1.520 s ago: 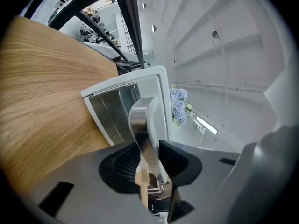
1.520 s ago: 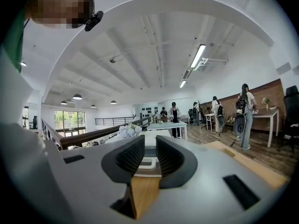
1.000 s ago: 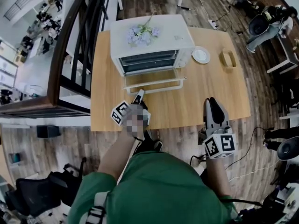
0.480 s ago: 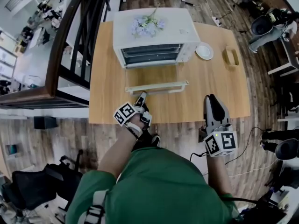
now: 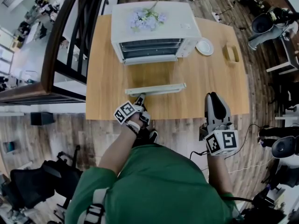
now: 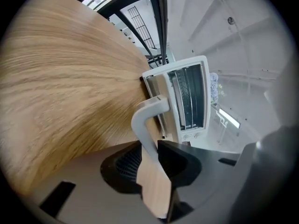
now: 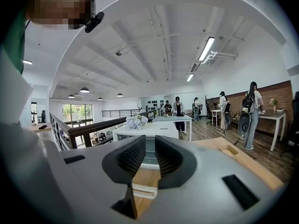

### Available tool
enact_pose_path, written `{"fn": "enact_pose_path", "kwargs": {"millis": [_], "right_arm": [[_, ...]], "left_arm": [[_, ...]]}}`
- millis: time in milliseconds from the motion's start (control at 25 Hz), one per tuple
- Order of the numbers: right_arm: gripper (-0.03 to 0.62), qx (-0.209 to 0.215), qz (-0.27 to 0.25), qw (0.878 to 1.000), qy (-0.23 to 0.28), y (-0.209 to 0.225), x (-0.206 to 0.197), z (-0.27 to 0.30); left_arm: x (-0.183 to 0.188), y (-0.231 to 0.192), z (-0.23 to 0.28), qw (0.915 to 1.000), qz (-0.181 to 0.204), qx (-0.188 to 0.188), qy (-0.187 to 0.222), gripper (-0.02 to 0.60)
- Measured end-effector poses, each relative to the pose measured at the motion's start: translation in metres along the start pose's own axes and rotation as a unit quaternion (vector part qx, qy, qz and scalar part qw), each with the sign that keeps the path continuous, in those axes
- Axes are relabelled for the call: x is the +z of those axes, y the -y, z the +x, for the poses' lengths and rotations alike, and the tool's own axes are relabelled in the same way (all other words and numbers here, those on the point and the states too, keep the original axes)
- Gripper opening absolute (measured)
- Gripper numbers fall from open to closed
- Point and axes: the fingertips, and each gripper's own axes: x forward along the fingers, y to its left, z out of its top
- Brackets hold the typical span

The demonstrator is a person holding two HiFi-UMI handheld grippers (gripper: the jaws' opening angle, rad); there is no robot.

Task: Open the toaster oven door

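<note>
Firmly, the left gripper (image 6: 152,146) clamps the handle (image 6: 145,118) of the lowered door (image 5: 150,76).

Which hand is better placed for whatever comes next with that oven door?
Left. The left gripper has its jaws shut on the white bar handle of the white toaster oven door; the right gripper hovers empty, jaws apart, at the wooden table's near edge.

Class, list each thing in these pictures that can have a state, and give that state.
toaster oven door: open, folded down.
door handle: clamped between gripper jaws.
left gripper: shut on the door handle.
right gripper: open, nothing between its jaws.
plate: empty.
small wooden tray: empty.
</note>
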Motion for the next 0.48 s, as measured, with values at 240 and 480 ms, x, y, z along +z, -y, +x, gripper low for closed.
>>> {"fn": "enact_pose_path", "kwargs": {"millis": [240,480], "right_arm": [[0.078,-0.005,0.007,1.0,-0.007,0.003,-0.005,-0.002],[0.078,-0.016,0.011,1.0,-0.008,0.008,-0.007,-0.001]], "left_arm": [[-0.004,-0.012,0.004,0.9999,-0.01,0.012,-0.005,0.12],[-0.006,-0.024,0.008,0.9995,-0.018,0.023,-0.01,0.12]]}}
